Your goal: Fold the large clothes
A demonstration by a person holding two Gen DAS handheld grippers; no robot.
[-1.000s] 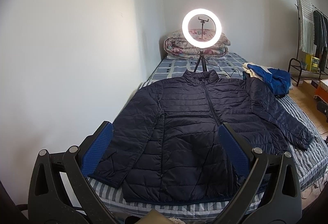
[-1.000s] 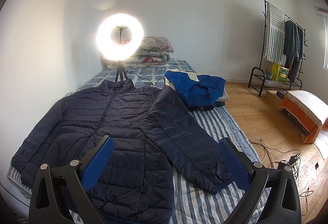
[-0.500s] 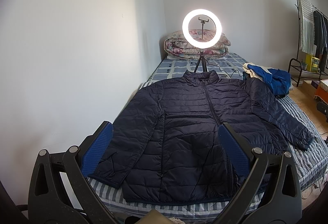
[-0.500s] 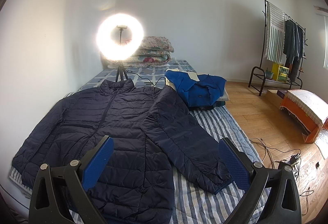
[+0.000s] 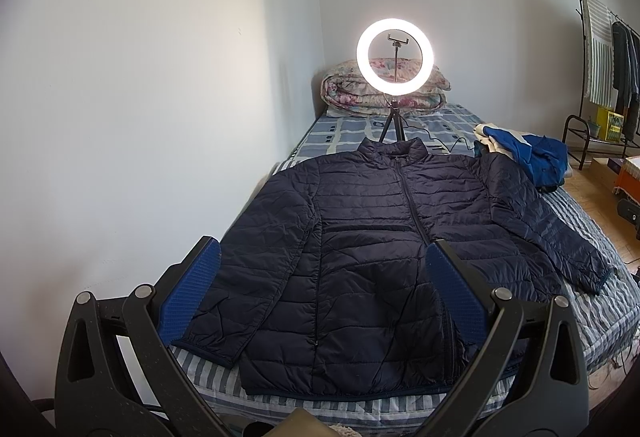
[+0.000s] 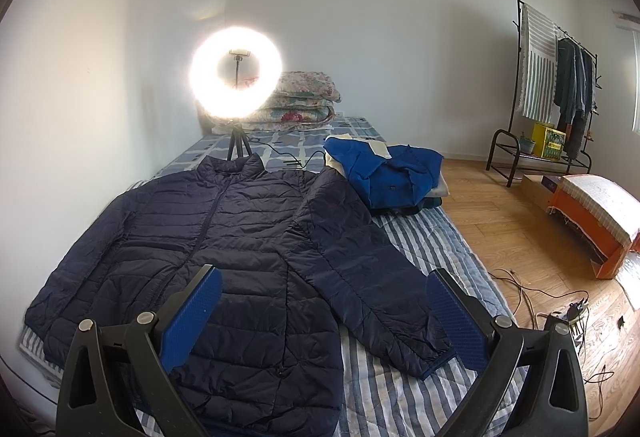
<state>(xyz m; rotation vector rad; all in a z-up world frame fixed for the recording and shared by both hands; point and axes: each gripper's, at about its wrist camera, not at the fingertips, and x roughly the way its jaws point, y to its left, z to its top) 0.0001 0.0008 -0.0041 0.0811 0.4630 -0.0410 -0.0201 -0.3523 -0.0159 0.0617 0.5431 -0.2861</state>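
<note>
The bed [image 5: 592, 301] takes up most of the room from where I stand, striped cover at the near end and a blue patterned sheet further back. Spread across it, front up and zipped, lies the navy puffer jacket [image 5: 372, 237], collar toward the far wall, hem at the near edge, both sleeves angled out and down from the shoulders. It looks flat and smoothed, with no fold in it yet, so I judge the task is at its very start: the jacket is laid out and the first fold is still to come.

Beyond the collar a lit ring light [image 5: 395, 55] stands on its small tripod, with a rolled floral quilt [image 5: 348, 93] behind it. A heap of blue clothing [image 6: 396, 173] sits just beside the jacket's right shoulder.

Both tools hang above the near edge, touching nothing. The left gripper [image 5: 322, 295] has its jaws wide apart over the lower front of the jacket, the left sleeve cuff [image 5: 208, 347] just outside its left finger. The right gripper [image 6: 324, 317] is likewise spread and empty, with the right sleeve cuff [image 6: 432, 359] lying between its fingers.

The next move, I'd say, calls for each to drop onto its sleeve near the cuff, pinch through the slippery padding, and carry it in across the chest.
</note>
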